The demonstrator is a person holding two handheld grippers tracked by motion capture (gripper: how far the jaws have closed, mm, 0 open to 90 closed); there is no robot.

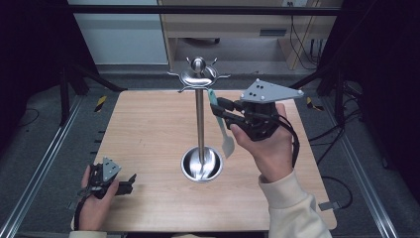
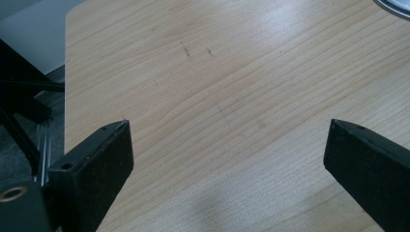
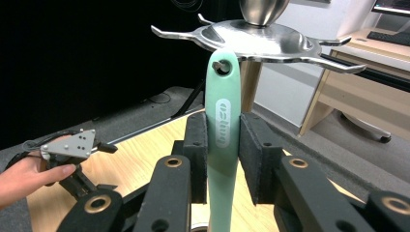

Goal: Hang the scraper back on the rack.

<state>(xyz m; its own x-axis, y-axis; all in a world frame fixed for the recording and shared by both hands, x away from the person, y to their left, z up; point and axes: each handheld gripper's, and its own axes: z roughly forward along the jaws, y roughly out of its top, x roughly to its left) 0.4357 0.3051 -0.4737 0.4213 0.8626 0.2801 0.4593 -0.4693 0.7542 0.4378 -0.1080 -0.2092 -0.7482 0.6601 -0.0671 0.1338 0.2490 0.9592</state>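
Observation:
A steel utensil stand [image 1: 199, 114] rises from a round base [image 1: 201, 163] at the table's middle, with a crown of hooks [image 3: 256, 38] on top. A mint-green spatula [image 1: 225, 136] hangs upright just right of the pole, blade down. My right gripper [image 1: 216, 109] is shut on its handle [image 3: 223, 121], both pads pressed against the sides. The hole at the handle's top sits at a hook tip under the crown. My left gripper [image 1: 130, 181] rests low at the table's front left, open [image 2: 227, 145], with bare wood between its jaws.
The wooden table [image 1: 148, 124] has bare room to the left of the stand. Black frame bars and metal rails run along both sides. A wooden cabinet [image 1: 237, 25] stands beyond the far edge.

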